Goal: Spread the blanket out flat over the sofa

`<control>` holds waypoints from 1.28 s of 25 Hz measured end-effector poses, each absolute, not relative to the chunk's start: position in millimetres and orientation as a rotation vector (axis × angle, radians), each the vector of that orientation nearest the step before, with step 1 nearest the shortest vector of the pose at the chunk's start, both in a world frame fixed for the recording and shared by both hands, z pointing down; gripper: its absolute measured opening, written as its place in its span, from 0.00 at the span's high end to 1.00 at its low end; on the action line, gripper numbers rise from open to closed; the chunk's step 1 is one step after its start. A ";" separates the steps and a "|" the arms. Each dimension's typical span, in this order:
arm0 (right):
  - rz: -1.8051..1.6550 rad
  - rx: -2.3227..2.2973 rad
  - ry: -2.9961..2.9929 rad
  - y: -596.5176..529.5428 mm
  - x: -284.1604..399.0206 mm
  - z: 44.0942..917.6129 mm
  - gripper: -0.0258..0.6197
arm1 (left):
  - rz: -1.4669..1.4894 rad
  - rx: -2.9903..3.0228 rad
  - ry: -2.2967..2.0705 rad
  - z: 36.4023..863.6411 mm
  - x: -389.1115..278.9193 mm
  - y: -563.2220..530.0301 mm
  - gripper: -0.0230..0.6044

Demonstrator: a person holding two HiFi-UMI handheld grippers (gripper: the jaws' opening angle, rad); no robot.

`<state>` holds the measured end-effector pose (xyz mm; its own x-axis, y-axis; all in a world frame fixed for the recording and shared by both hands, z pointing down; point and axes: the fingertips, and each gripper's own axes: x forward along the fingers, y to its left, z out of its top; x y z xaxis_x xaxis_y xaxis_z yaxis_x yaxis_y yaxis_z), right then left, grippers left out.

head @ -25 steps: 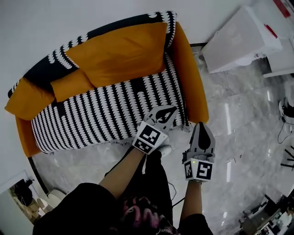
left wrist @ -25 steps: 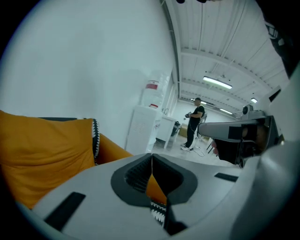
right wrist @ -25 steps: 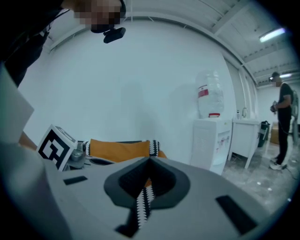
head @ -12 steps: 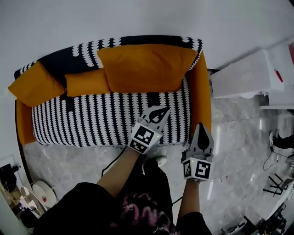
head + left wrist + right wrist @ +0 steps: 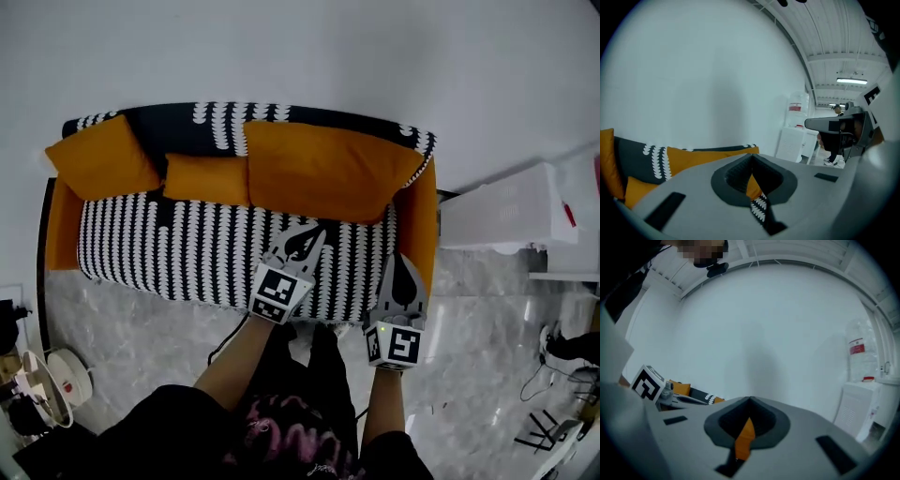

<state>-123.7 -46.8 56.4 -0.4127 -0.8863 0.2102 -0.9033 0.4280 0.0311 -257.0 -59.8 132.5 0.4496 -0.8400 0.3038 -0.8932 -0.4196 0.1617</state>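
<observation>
Both jaws of the left gripper (image 5: 752, 158) are pressed together with nothing between them, and the head view shows its tip over the front of the seat, toward the sofa's far right end. The right gripper (image 5: 750, 403) is closed and empty too, and only a sliver of orange upholstery shows through the slit behind its tips. It hangs just beside the left one, near the sofa's right armrest (image 5: 419, 225). Whether either tip touches the fabric cannot be made out. The black-and-white patterned blanket (image 5: 187, 248) lies across the seat of the orange sofa (image 5: 62, 225) and runs up over the backrest, its front edge draped down toward the marble floor (image 5: 141, 328). Three orange cushions (image 5: 323, 169) lean against the back on top of it. A white cabinet (image 5: 506, 211) stands against the wall just past the right armrest
</observation>
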 end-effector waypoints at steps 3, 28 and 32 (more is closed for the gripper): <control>0.130 1.534 -2.573 -51.5 -126.2 47.3 0.93 | 0.244 2.365 -1.598 116.8 -266.2 -54.9 0.94; 0.157 1.287 -2.854 -28.4 -66.9 -5.1 0.93 | 0.271 2.151 -2.034 24.8 -226.1 21.5 0.94; 0.178 1.288 -2.830 -22.1 -69.9 3.5 0.93 | 0.277 2.139 -2.029 29.9 -231.8 27.1 0.94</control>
